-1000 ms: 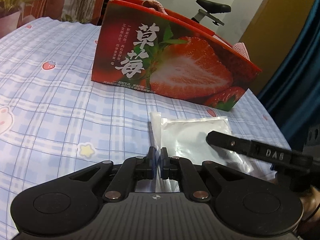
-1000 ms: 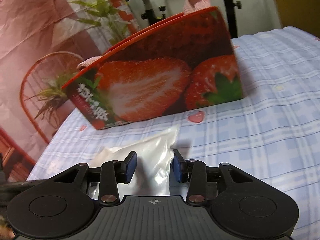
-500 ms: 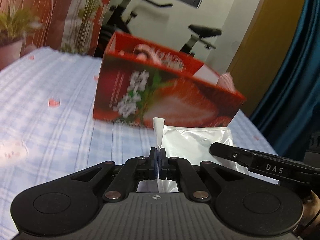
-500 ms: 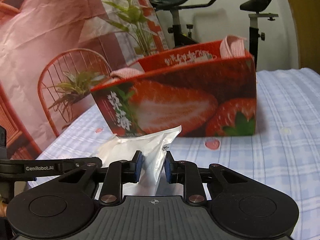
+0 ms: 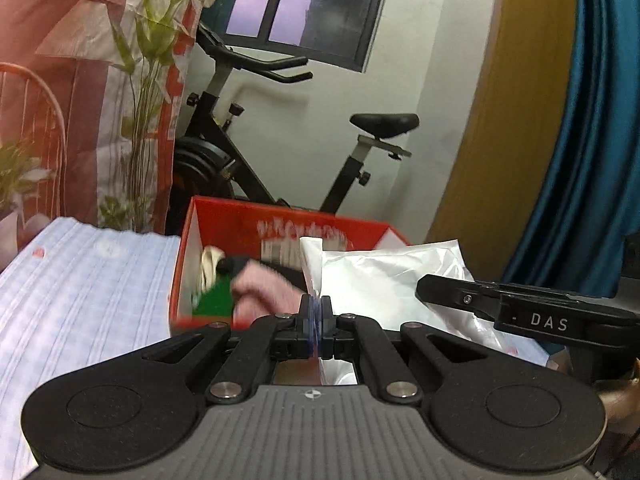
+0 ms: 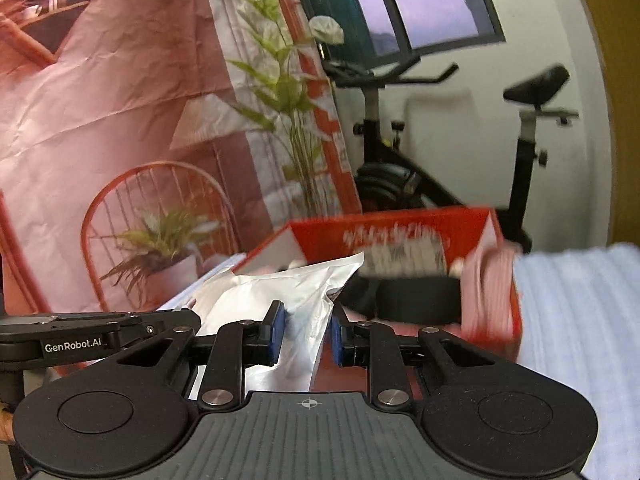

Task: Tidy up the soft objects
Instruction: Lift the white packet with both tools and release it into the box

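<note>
The left gripper (image 5: 319, 322) has its fingers pressed together on the thin edge of a clear plastic pouch (image 5: 384, 280), which stands up from the pads as a narrow white flap. The right gripper (image 6: 306, 330) grips the opposite end of the same pouch (image 6: 276, 296); its blue-padded fingers have just been closing and now clamp the crumpled plastic between them, the gap kept by the bunched film. The pouch hangs between the two grippers, off the bed, in front of the near wall of the red box (image 5: 280, 224).

The box stands open on the bed (image 5: 80, 292), which wears a pale blue checked sheet with small red prints. Seen from the left wrist, the box sits at the bed's far edge, and inside it lie a pink cloth (image 5: 268, 284), something green (image 5: 212, 300), a cream piece (image 5: 210, 264) and a dark item; the blur hides what each is. From the right wrist the box's interior looks dark, with a pink striped fabric (image 6: 488, 280) draped at its right end.

In the left view the right gripper's arm, marked DAS, juts in from the right, over the pouch. In the right view the left gripper's arm enters at the left edge.

Behind the bed stand an exercise bike (image 5: 248, 148), a window (image 5: 304, 4) and a printed backdrop (image 6: 120, 100) showing a chair and plants.
</note>
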The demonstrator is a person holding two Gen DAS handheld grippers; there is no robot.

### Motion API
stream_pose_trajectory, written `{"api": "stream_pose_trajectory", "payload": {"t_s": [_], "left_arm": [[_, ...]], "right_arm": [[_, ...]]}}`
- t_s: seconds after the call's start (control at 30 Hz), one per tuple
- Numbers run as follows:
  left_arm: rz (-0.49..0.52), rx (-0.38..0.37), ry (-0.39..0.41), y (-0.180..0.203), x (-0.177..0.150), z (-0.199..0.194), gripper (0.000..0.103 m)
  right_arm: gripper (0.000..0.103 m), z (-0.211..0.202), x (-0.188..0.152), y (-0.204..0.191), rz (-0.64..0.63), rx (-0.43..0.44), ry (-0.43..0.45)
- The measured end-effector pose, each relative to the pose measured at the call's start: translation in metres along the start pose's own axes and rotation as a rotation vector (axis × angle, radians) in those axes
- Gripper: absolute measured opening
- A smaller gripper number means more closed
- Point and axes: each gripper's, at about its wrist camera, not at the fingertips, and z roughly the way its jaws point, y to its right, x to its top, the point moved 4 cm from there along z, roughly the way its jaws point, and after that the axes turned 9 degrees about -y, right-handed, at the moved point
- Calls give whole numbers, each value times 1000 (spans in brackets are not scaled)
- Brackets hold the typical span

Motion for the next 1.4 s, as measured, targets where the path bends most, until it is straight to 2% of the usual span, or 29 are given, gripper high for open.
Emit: {"api": "stream_pose_trajectory", "payload": {"t_s": [0.13, 0.3, 0.4, 0.5, 0.57, 0.73, 0.83, 0.9, 1.03, 1.1, 1.17, 1.23, 1.27, 1.33, 1.4], "left_arm": [[3, 28, -8, -6, 25, 30, 2], [-48, 65, -71, -17, 45, 69, 2], [-32, 90, -125, -19, 49, 89, 2], [-50, 79, -166, -24, 49, 100, 3], [-41, 72, -177, -26, 49, 102, 3], [-14, 118, -178, -31, 54, 102, 9], [-8, 144, -172, -34, 57, 102, 25], [-4, 165, -174, -35, 58, 99, 47], [12, 174, -161, -34, 60, 92, 65], [22, 192, -157, -33, 60, 89, 84], [36, 211, -145, -32, 60, 84, 94], [52, 242, -137, -30, 60, 79, 96], [58, 257, -139, -30, 60, 77, 98], [56, 274, -140, -31, 60, 72, 100], [38, 278, -140, -32, 62, 66, 102]], "right_arm": [[21, 18, 34, 7, -56, -38, 15], [21, 57, 61, 16, -129, -104, 6], [21, 81, 66, 22, -141, -136, -21], [21, 102, 66, 32, -140, -159, -66], [21, 114, 63, 38, -119, -172, -112], [21, 133, 48, 50, -82, -188, -207], [21, 141, 43, 47, -110, -212, -250], [21, 148, 39, 45, -131, -233, -300], [24, 158, 33, 45, -139, -287, -381], [25, 160, 33, 42, -155, -322, -401], [29, 160, 33, 40, -176, -379, -422], [31, 158, 33, 37, -200, -419, -418], [35, 155, 34, 37, -198, -404, -404], [44, 145, 37, 39, -171, -381, -381], [59, 134, 40, 37, -157, -370, -347]]}}
